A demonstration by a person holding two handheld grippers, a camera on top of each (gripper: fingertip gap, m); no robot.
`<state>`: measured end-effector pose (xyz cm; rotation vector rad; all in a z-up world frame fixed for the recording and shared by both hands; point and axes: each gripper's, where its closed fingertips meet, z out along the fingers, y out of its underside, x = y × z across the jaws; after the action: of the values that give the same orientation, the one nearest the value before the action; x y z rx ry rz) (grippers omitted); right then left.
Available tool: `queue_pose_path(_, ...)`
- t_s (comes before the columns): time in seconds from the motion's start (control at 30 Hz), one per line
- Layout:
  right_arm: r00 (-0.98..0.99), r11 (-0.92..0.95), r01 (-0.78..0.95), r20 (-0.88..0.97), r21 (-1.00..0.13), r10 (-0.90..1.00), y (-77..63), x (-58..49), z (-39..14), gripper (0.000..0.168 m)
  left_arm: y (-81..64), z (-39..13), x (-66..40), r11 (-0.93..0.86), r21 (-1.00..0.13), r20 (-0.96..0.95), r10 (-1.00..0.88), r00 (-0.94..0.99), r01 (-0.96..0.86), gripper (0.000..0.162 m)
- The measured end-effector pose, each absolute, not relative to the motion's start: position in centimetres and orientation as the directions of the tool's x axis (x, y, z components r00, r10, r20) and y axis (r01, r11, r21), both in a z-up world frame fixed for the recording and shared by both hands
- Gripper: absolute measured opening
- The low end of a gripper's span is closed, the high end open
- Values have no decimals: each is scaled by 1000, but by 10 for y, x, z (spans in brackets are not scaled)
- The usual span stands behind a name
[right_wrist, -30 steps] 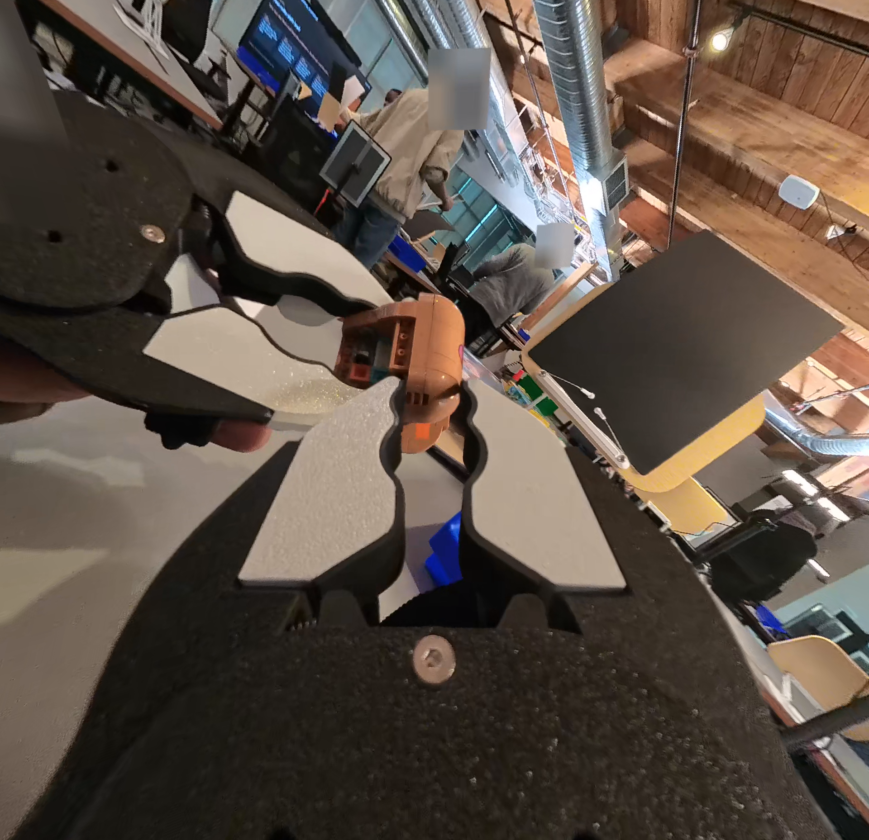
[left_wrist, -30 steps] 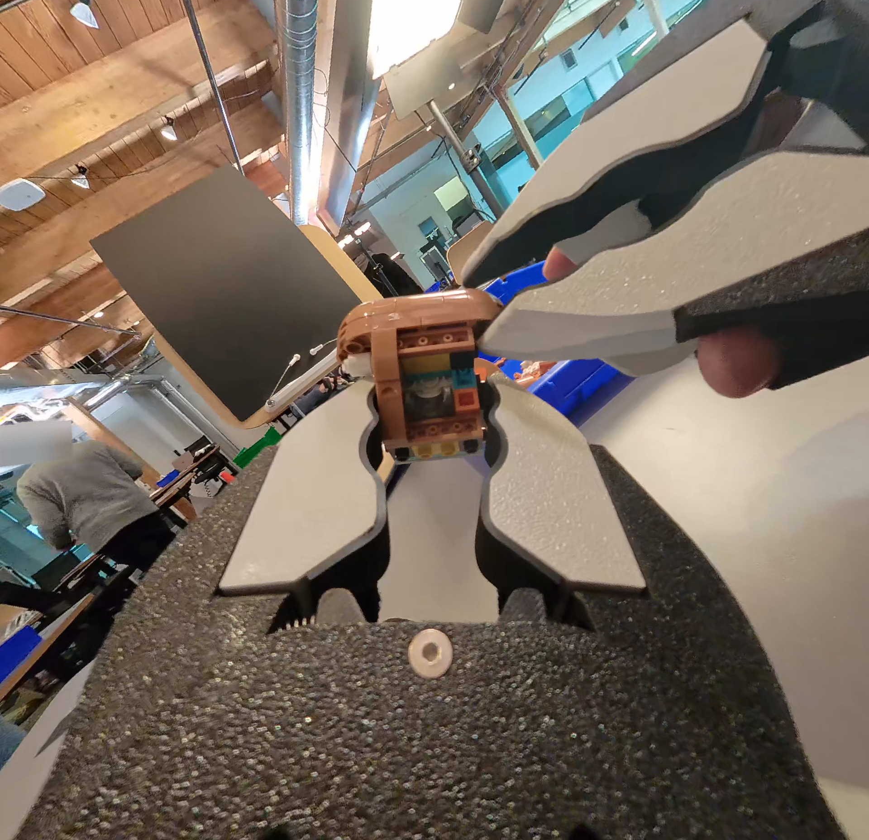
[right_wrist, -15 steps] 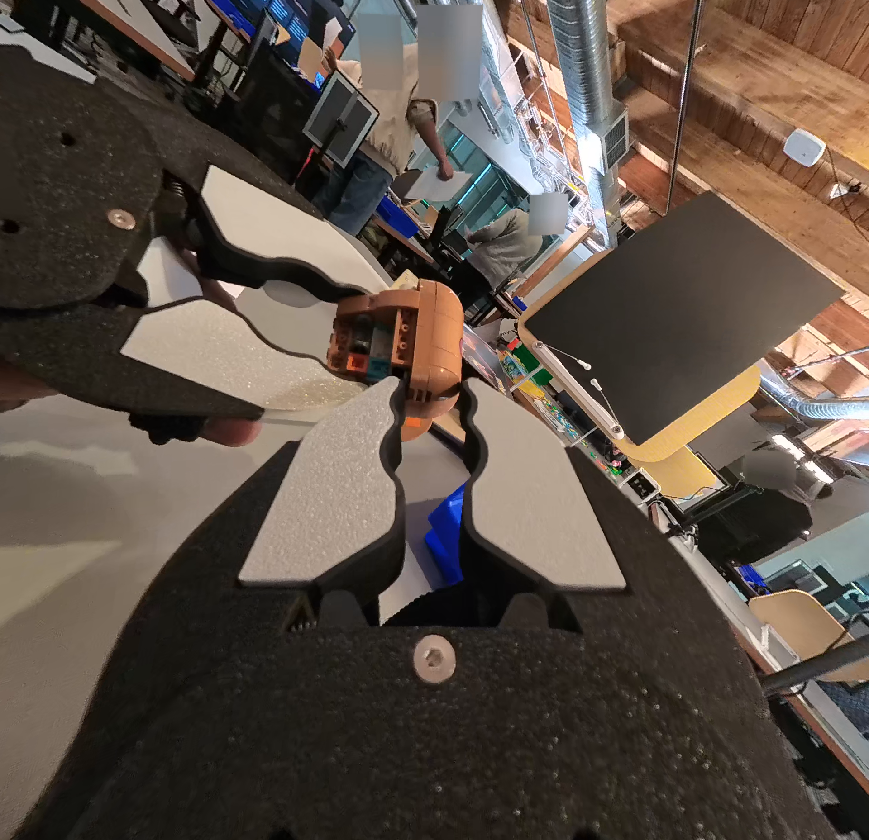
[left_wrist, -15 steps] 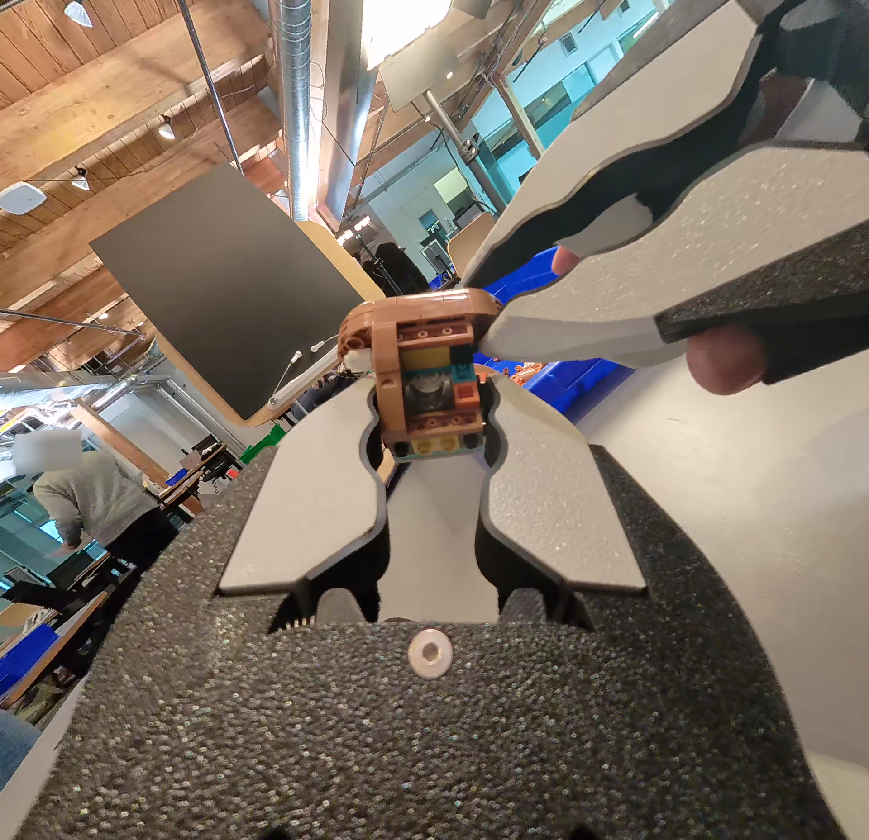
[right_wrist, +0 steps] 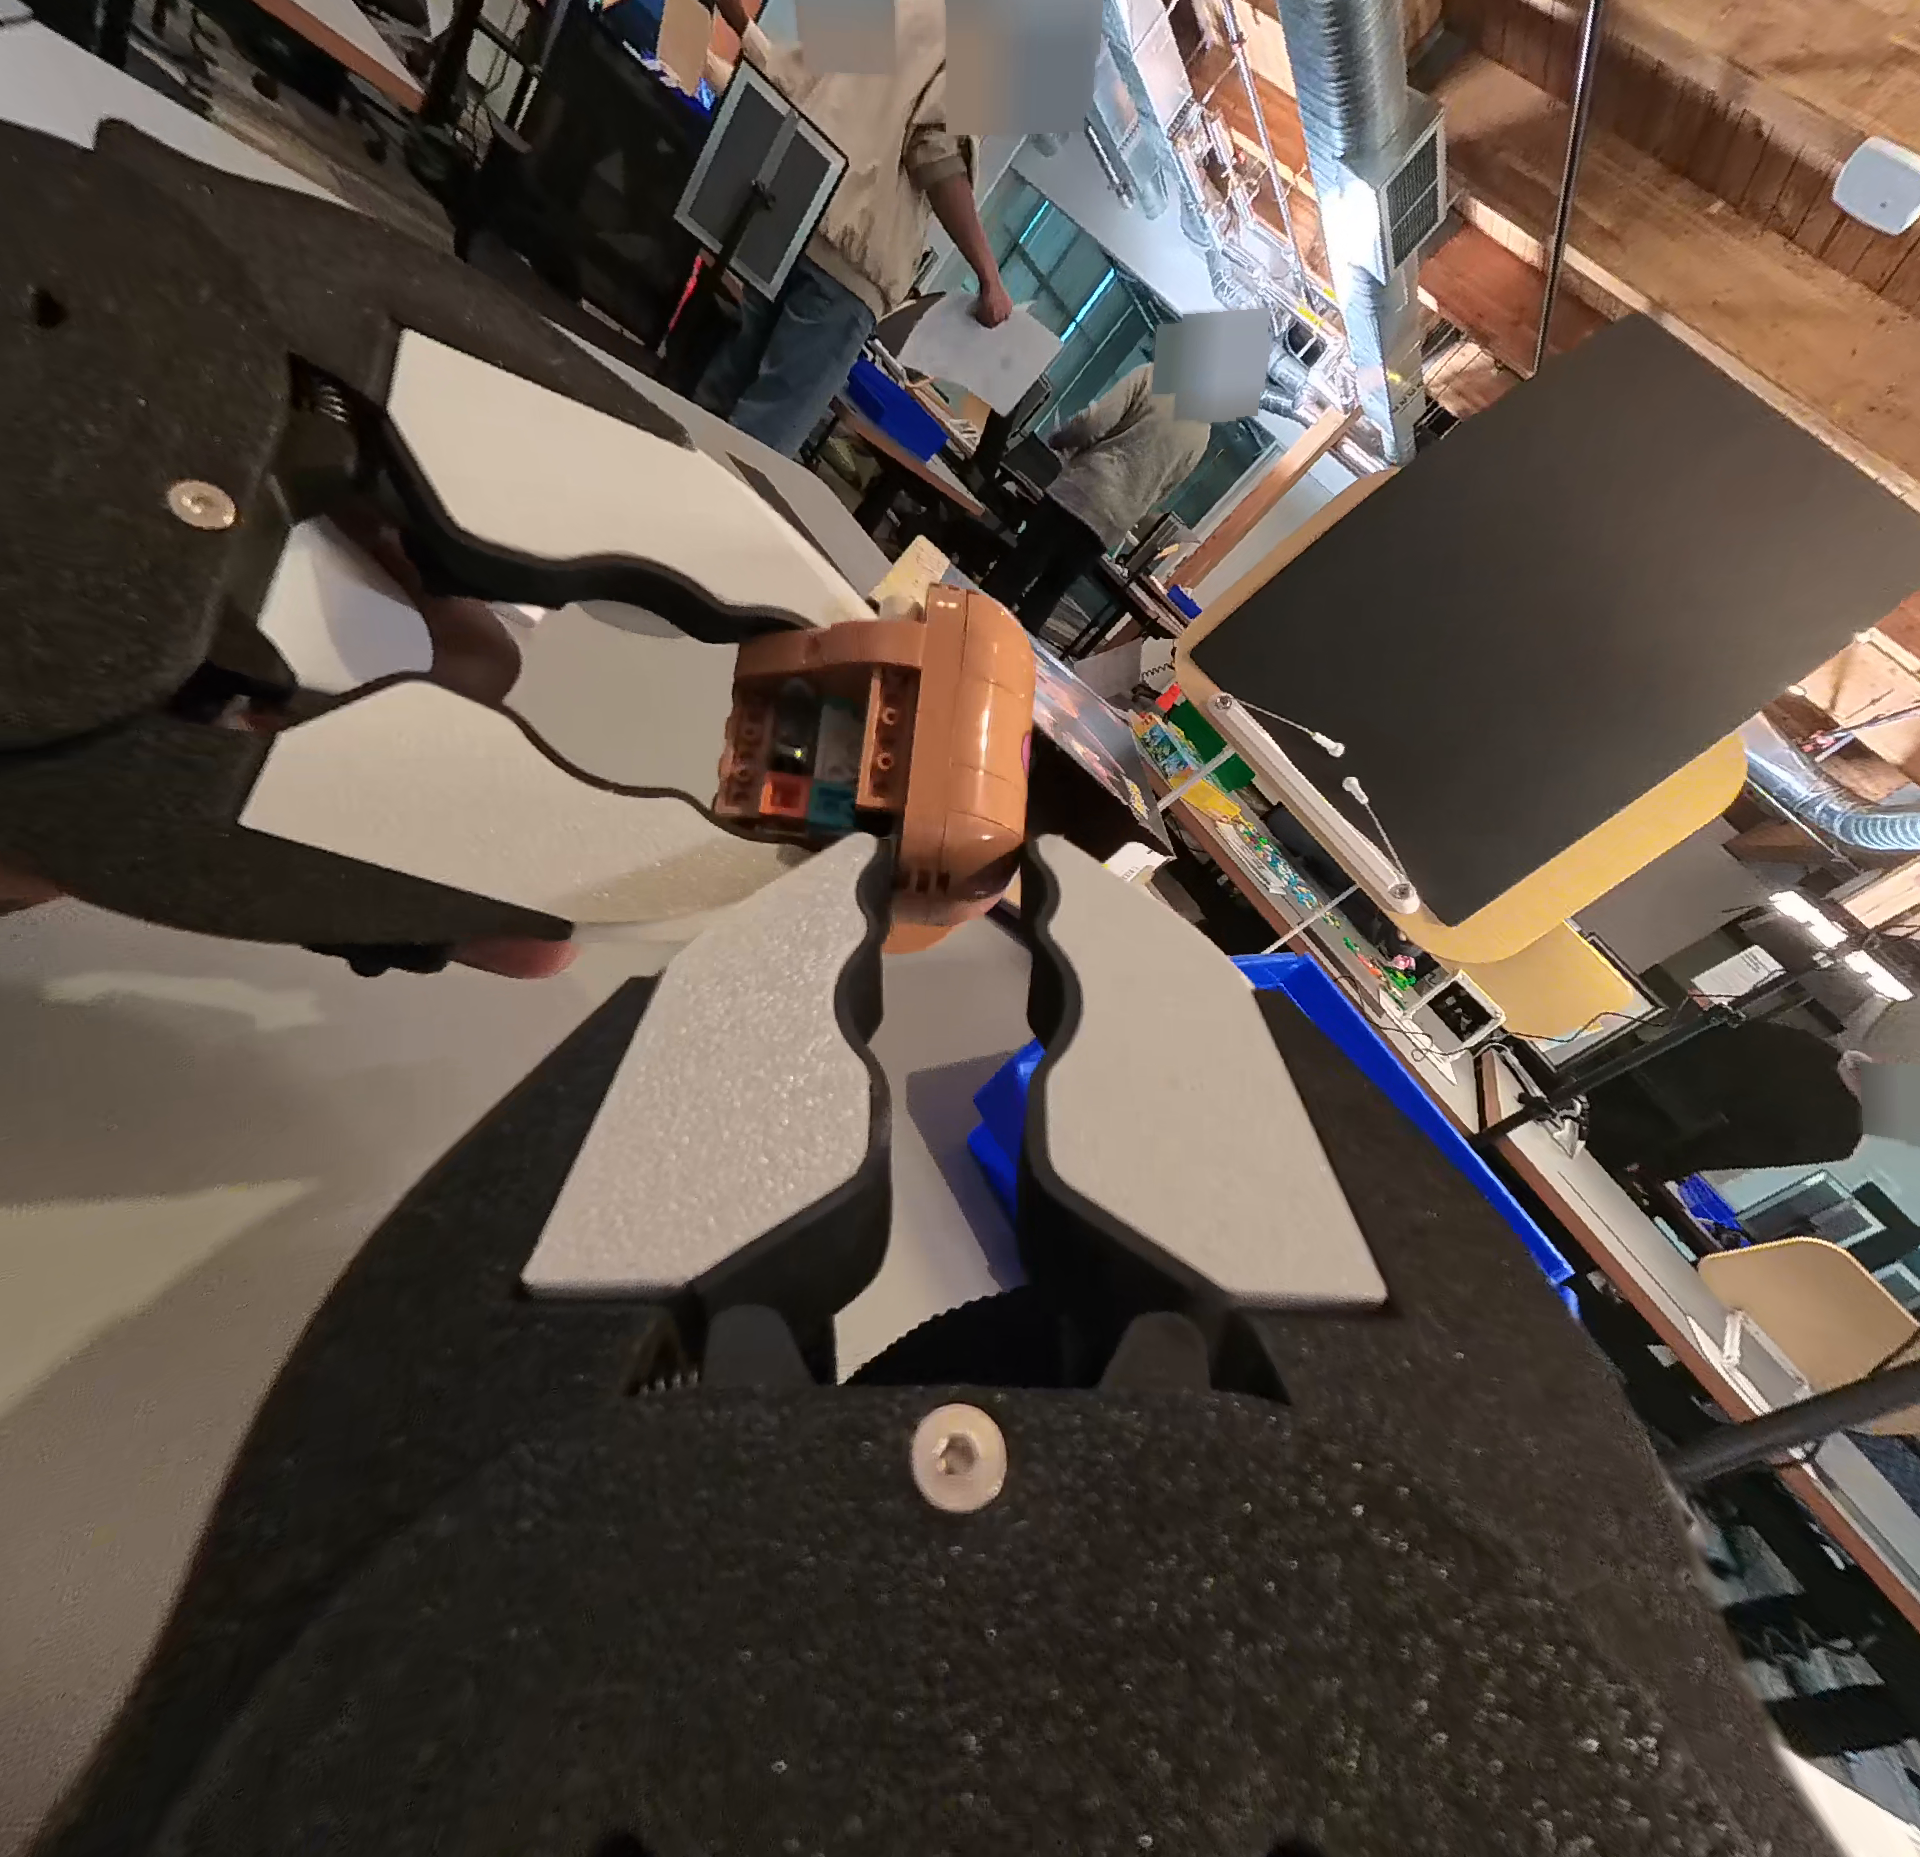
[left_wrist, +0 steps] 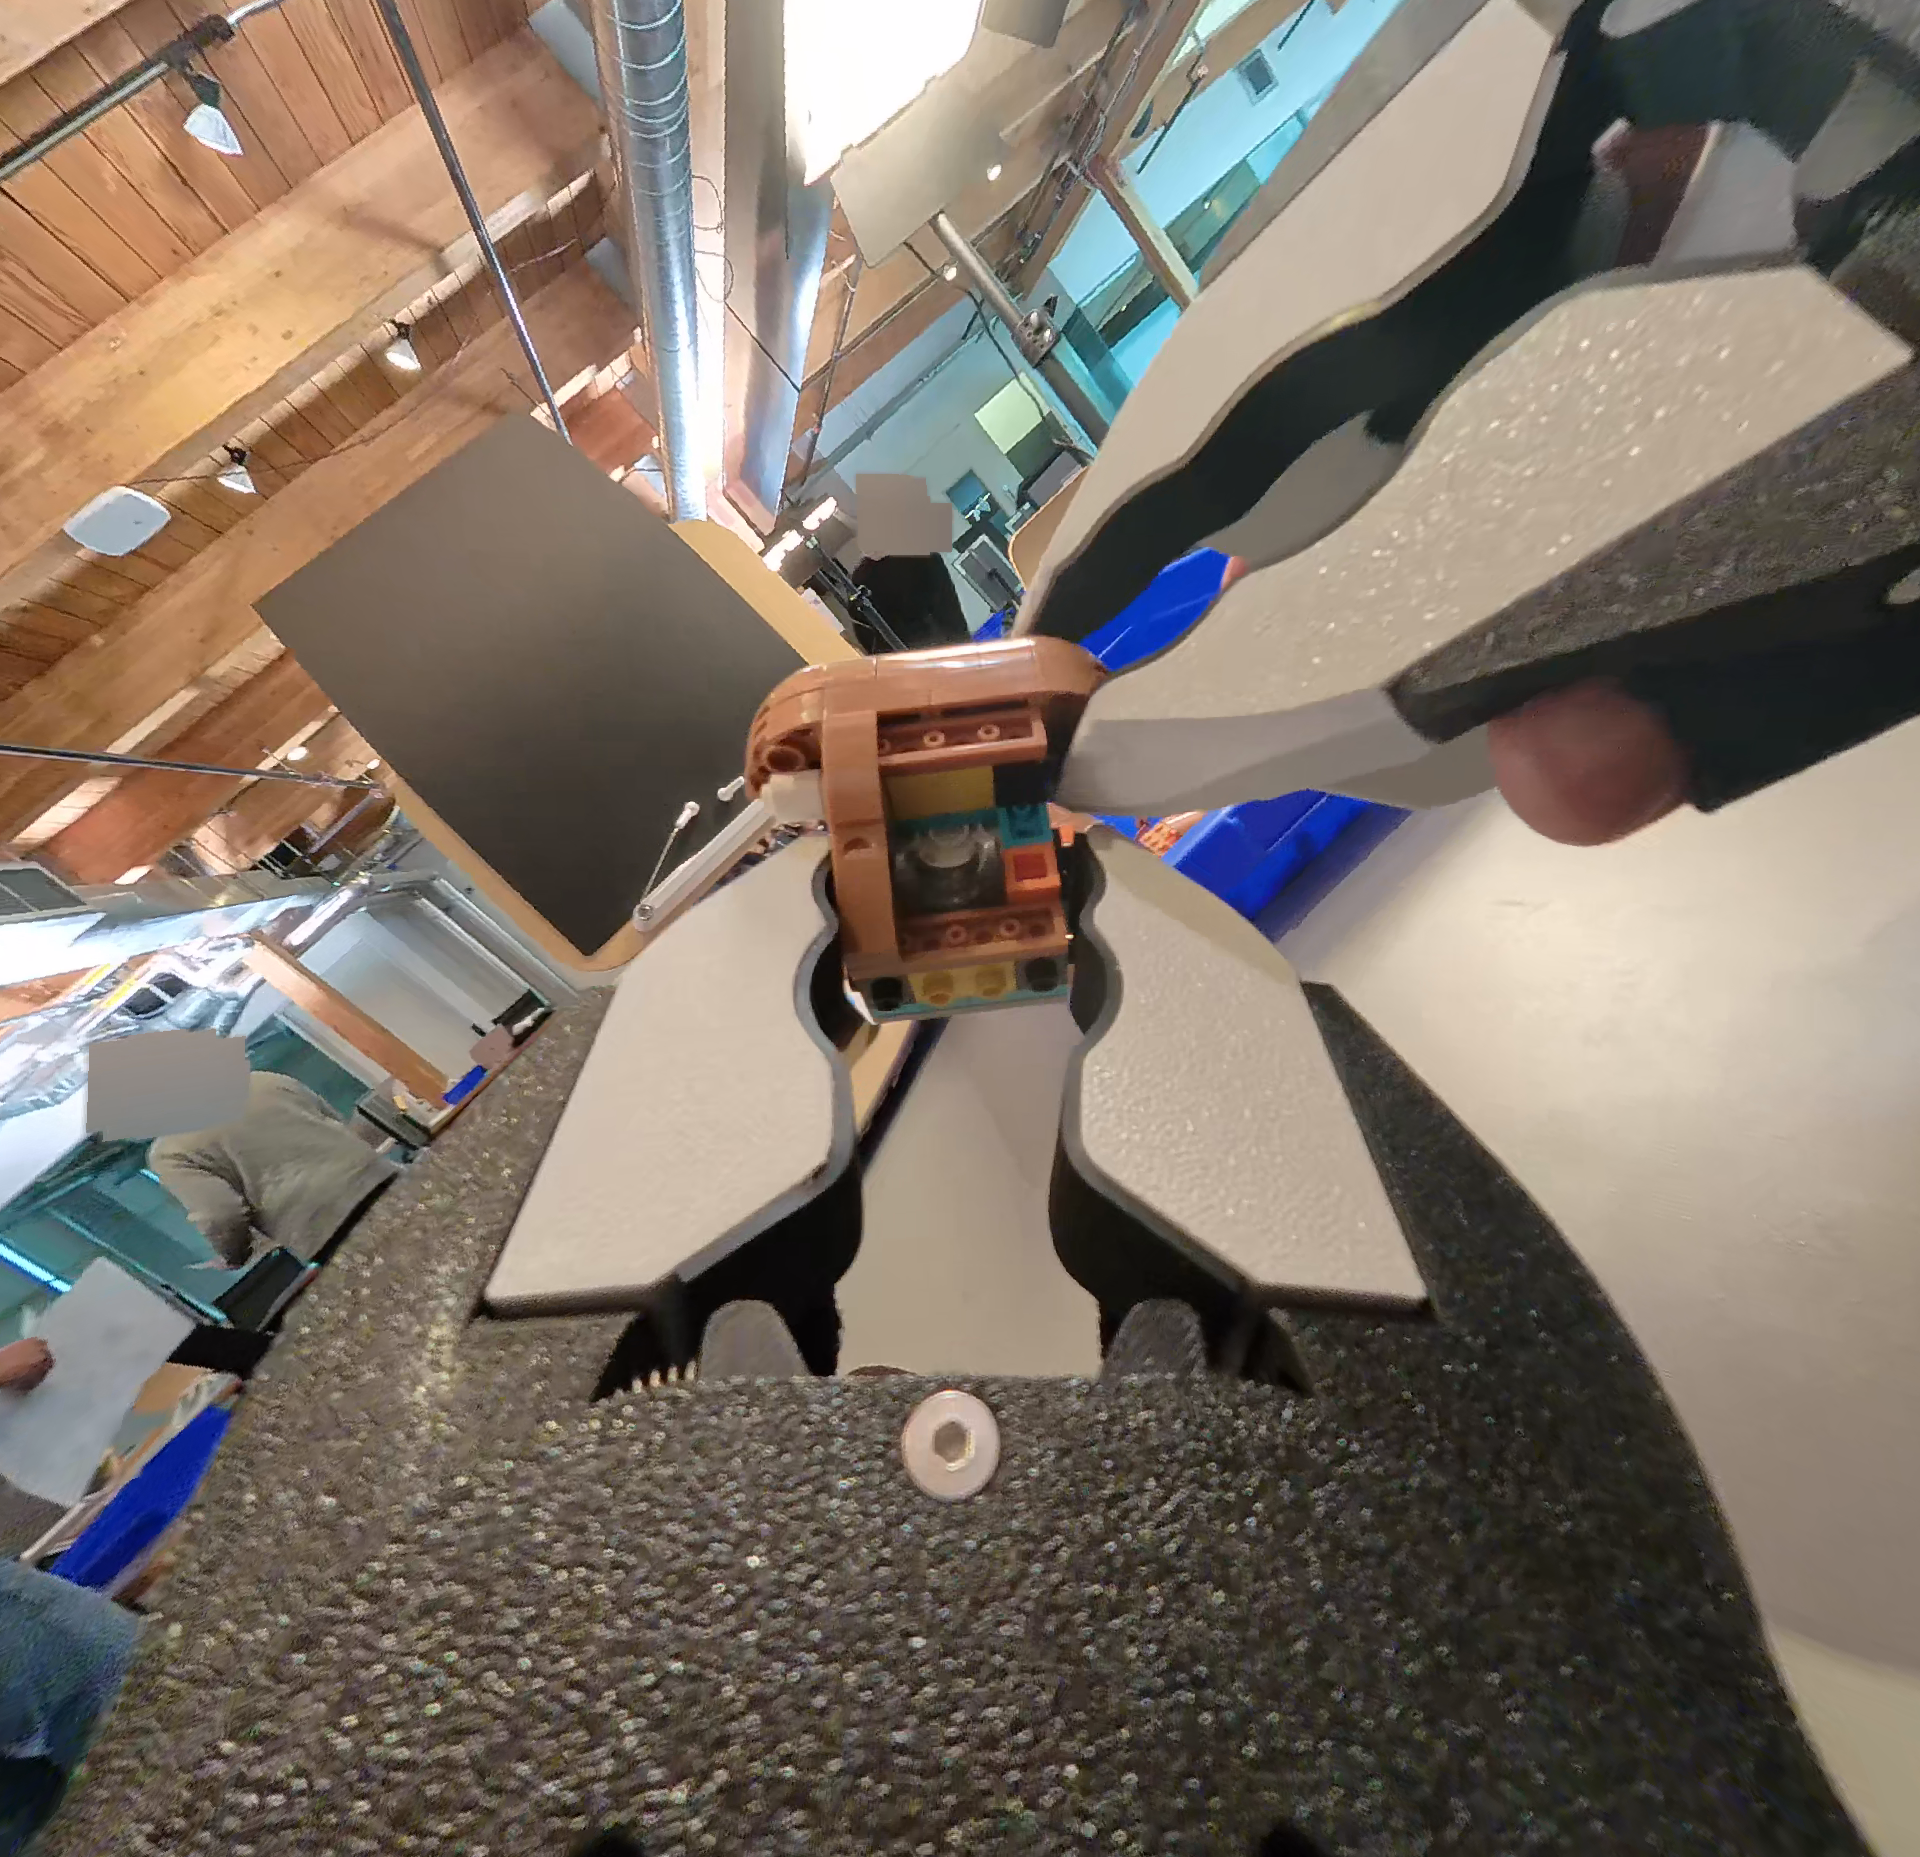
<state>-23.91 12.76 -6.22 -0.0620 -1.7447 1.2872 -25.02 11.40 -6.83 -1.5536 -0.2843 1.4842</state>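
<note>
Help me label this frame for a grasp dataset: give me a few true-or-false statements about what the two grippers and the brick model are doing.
1. The left gripper has its jaws closed on the brown brick model. True.
2. The right gripper is far from the model and touches nothing. False: its jaws grip the model's rounded brown end.
3. The model rests on the grey table. False: it is held up in the air between the two grippers.
4. A blue bin sits on the table beyond the right gripper. True.
5. The model's open side shows only brown bricks. False: yellow, teal and orange bricks show inside.
</note>
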Motion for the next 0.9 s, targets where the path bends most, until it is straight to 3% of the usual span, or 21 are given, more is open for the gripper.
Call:
queue_pose_path(0.03, -557, 458, -454, 644, -764, 524, 128, -239, -63, 22, 114, -69, -250, -545, -725, -667, 708, 232, -421, 40)
queue_pose_path(0.9, -780, 353, -342, 472, -871, 409, 139, -230, -64, 23, 128, -67, -237, -442, -749, -637, 683, 356, -493, 39)
